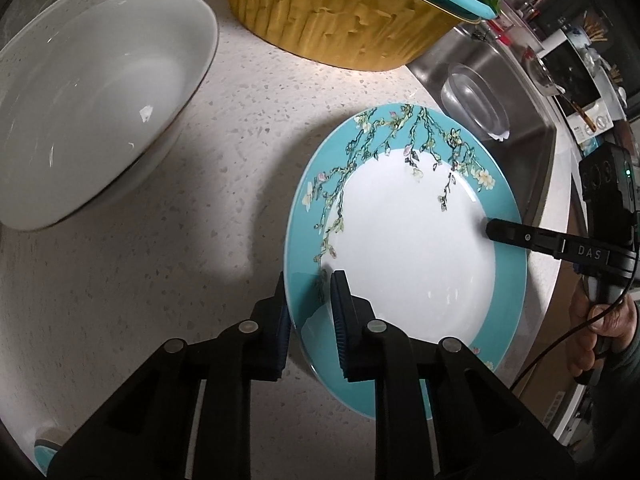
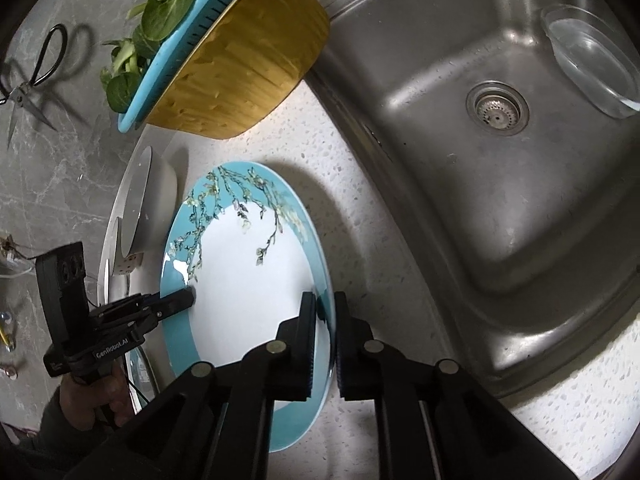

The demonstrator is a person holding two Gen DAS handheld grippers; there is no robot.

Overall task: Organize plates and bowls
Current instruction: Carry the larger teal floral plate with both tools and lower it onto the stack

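plate [image 1: 404,240]: white centre, turquoise rim with a pattern of flowering branches in dark green, cream and pink
bowl [image 1: 96,96]: plain white, thin dark line at the rim
basin [image 1: 340,20]: mustard yellow, ribbed wall
colander [image 2: 176,52]: light blue, holding dark green leaves
desk [image 1: 240,140]: off-white with fine grey speckles
sink [image 2: 500,180]: dull grey steel
fingers [image 1: 340,312]: black with dark blue ribbed pads

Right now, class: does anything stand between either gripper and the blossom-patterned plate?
Nothing does. The left gripper and right gripper are both clamped on opposite rims of the turquoise blossom plate, so no object separates them from it.
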